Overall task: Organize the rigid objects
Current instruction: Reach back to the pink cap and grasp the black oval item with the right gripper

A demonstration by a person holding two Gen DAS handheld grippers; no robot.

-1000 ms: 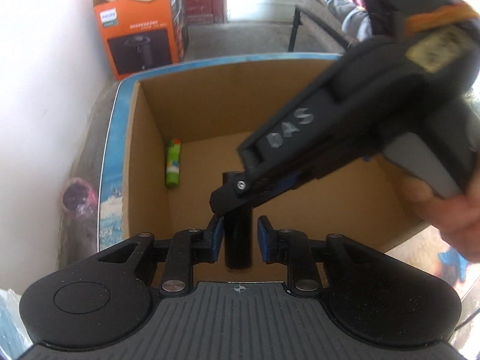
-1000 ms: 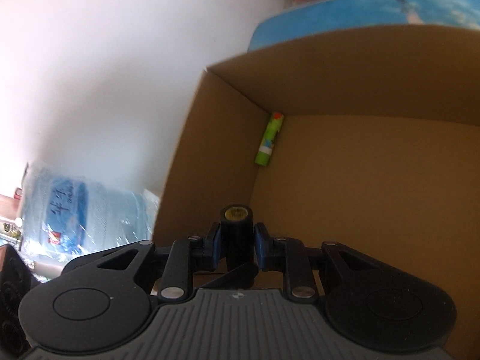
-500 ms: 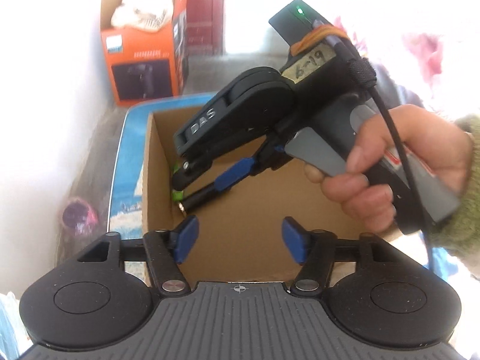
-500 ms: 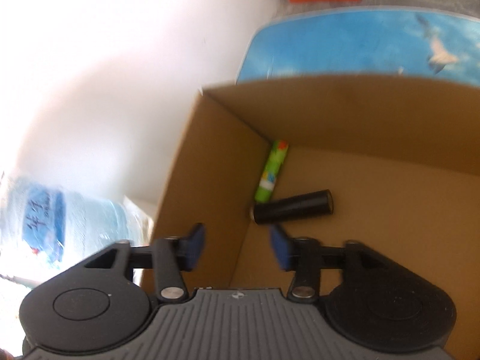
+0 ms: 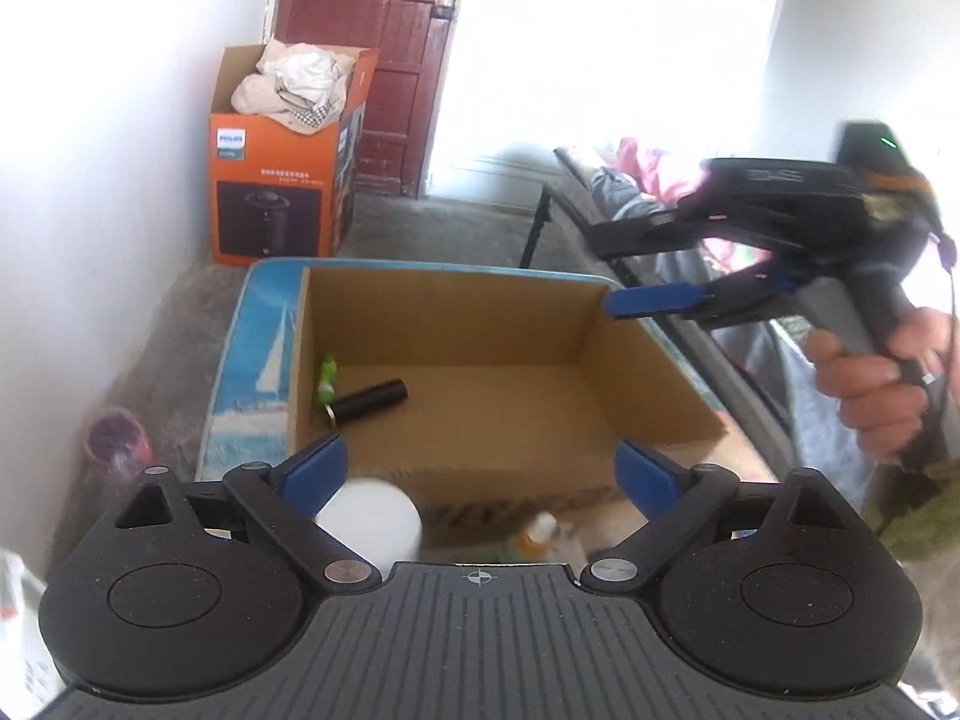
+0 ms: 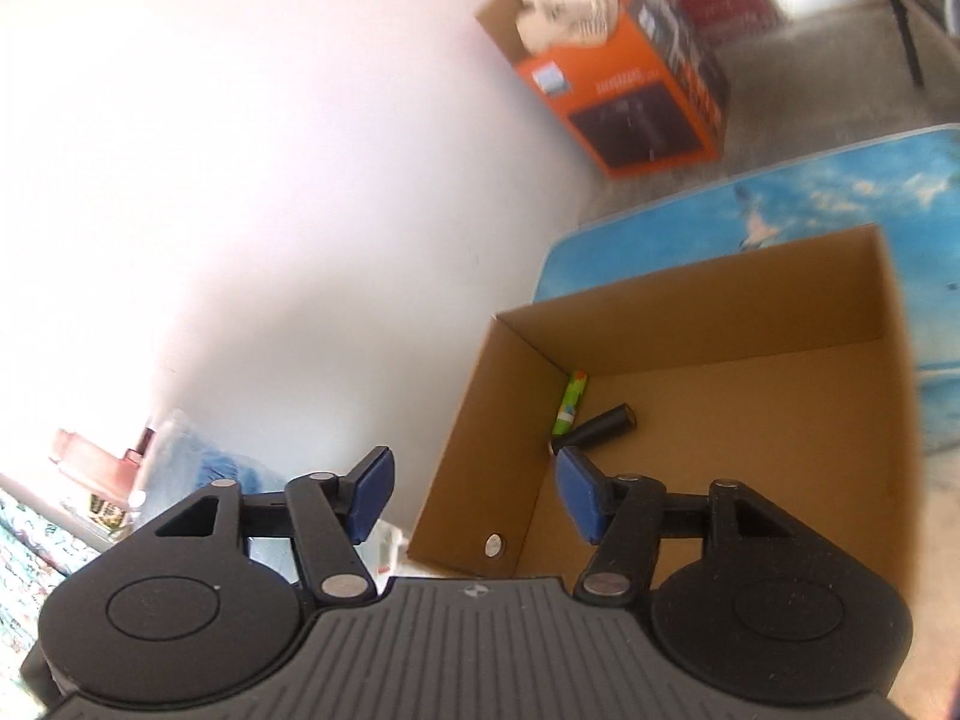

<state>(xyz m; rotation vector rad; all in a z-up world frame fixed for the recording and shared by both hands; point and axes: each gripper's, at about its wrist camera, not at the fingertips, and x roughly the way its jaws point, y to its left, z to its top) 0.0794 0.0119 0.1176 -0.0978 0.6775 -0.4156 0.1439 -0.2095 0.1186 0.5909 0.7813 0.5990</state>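
An open cardboard box stands on a blue printed mat. Inside, at its left wall, lie a black cylinder and a green tube, close together. My left gripper is open and empty, above the box's near edge. My right gripper is open and empty, above the box's near left corner. It also shows in the left wrist view, raised at the right over the box's far right corner. A white round object and a small blurred bottle sit in front of the box.
An orange appliance carton with cloth in it stands by the white wall and a red door. A pink object lies left of the mat. A water jug and clutter sit at the left.
My right gripper opened and let the black cylinder fall into the box beside the green tube, then rose away to the right. My left gripper opened wide and pulled back and up.
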